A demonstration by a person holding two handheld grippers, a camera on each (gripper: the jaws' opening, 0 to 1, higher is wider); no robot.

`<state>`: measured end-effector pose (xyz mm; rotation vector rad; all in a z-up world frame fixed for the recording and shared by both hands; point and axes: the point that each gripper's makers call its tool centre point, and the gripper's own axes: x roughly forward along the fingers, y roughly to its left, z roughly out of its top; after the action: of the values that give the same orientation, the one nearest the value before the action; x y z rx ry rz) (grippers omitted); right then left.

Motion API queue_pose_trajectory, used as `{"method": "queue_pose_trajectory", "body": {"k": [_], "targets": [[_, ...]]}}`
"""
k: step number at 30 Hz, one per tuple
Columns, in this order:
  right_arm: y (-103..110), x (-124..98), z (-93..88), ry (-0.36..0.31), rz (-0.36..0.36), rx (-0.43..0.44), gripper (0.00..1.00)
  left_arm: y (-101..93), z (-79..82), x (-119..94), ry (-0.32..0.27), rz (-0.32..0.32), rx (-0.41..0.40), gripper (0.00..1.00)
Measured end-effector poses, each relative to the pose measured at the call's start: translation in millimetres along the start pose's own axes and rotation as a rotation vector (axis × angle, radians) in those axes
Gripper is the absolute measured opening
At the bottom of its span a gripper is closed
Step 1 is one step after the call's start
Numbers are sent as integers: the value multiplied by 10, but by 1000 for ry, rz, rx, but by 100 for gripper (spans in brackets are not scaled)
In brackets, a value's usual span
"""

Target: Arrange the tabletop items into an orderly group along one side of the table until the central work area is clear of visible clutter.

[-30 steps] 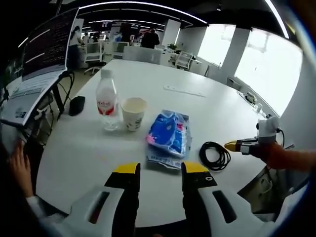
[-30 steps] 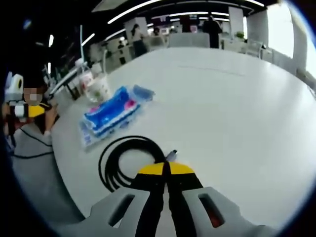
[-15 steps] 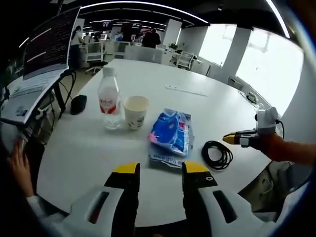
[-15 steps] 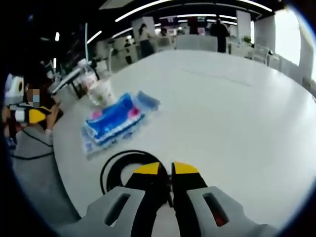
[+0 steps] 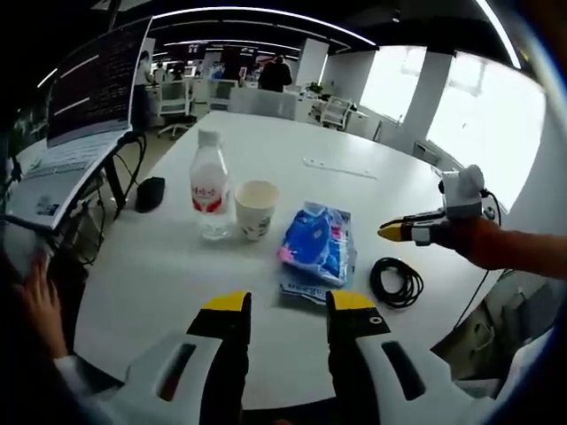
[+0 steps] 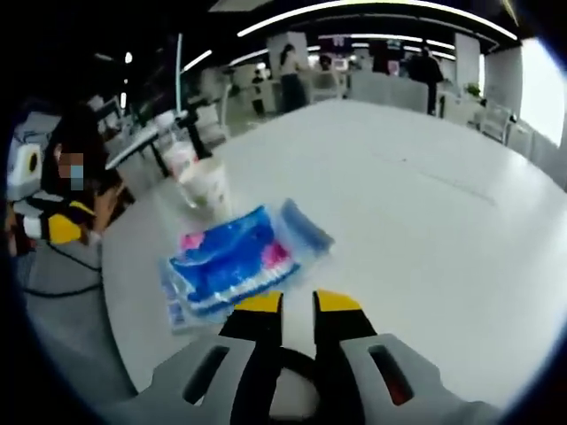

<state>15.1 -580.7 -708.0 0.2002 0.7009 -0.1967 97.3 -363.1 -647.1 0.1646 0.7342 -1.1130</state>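
Note:
A clear water bottle [image 5: 210, 190] with a red label, a paper cup [image 5: 257, 208] and a blue tissue packet [image 5: 319, 248] stand in a row on the round white table [image 5: 177, 266]. A black cable coil [image 5: 396, 282] lies to the packet's right. My left gripper [image 5: 288, 305] hangs open over the near table edge, holding nothing. My right gripper [image 5: 396, 232] hovers above the coil, a hand behind it. In the right gripper view, the right gripper [image 6: 298, 304] is narrowly open just short of the packet [image 6: 235, 266]; a piece of the coil [image 6: 297, 356] shows beneath it. The cup [image 6: 205, 186] stands beyond.
A black mouse [image 5: 151, 193] lies at the table's left edge beside a laptop [image 5: 80, 106] on a stand. A thin white strip [image 5: 335, 168] lies farther back. People and desks fill the far room. The left gripper [image 6: 53, 226] shows at the left edge.
My right gripper has let go of the cable coil, opened a little, risen and come forward toward the blue packet. The coil stays on the table. The left gripper's view shifted slightly.

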Motion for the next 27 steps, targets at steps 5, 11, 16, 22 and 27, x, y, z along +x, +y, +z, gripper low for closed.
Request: {"method": "queue_pose_trajectory", "body": {"k": [5, 11, 16, 22, 27], "targets": [[81, 101, 111, 6, 18, -21, 10, 42, -5, -35, -9, 11, -18, 32], [122, 286, 122, 68, 54, -104, 9, 65, -53, -69, -6, 15, -31, 32], [36, 460, 156, 85, 62, -119, 9, 104, -76, -138, -10, 25, -37, 32], [38, 590, 109, 134, 74, -123, 9, 154, -72, -178, -17, 38, -54, 32], [51, 634, 126, 138, 68, -118, 9, 165, -74, -192, -19, 44, -56, 32]]}}
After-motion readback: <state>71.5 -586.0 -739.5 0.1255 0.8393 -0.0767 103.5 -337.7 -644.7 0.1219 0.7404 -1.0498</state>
